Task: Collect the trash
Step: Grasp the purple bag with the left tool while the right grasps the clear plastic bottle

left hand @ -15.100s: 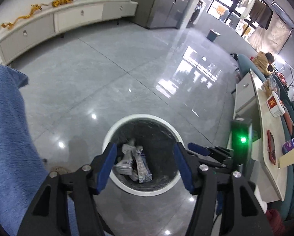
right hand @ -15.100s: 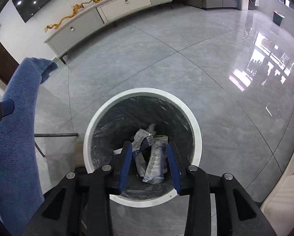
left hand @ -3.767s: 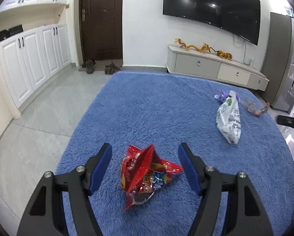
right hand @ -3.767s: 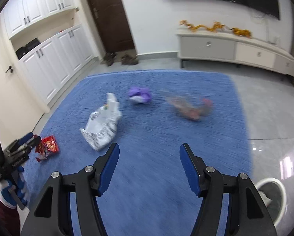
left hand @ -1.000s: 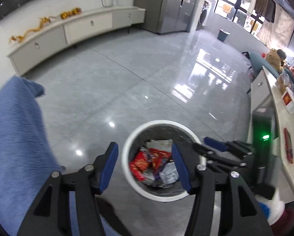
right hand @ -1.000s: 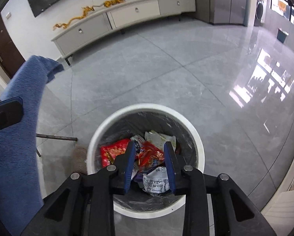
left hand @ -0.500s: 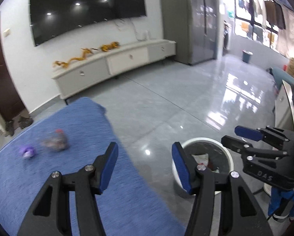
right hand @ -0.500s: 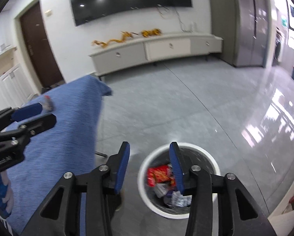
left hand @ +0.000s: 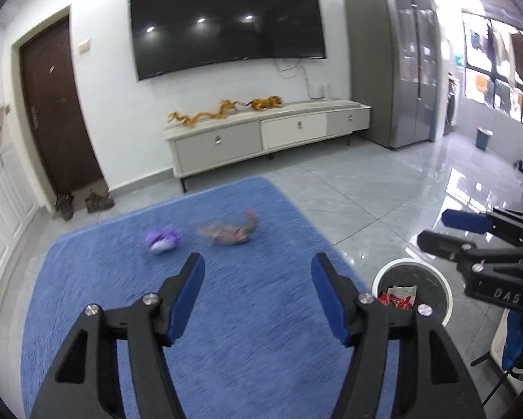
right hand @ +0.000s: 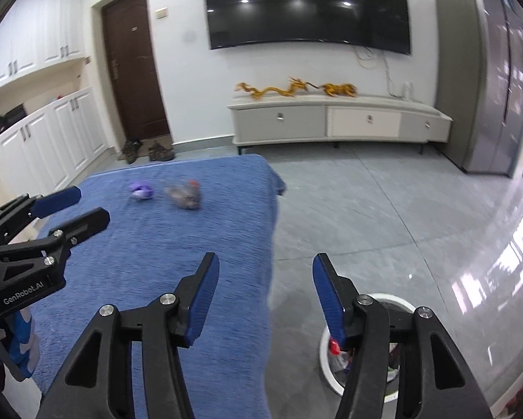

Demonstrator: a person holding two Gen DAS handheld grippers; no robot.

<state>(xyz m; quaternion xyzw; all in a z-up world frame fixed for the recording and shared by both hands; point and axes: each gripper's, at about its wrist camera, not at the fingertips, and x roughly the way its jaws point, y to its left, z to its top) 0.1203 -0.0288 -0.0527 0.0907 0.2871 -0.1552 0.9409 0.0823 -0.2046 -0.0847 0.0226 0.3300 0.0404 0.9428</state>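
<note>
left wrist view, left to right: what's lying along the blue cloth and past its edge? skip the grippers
purple wrapper → crumpled clear wrapper with a red bit → white trash bin, standing on the grey floor past the blue cloth's right edge, red wrappers visible inside.

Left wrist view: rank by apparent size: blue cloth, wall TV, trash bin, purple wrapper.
Largest to smallest as they look:
1. blue cloth
2. wall TV
3. trash bin
4. purple wrapper

The cloth is nearest the camera and the TV farthest, so apparent size may not match true size. The wrapper is motion-blurred.
</note>
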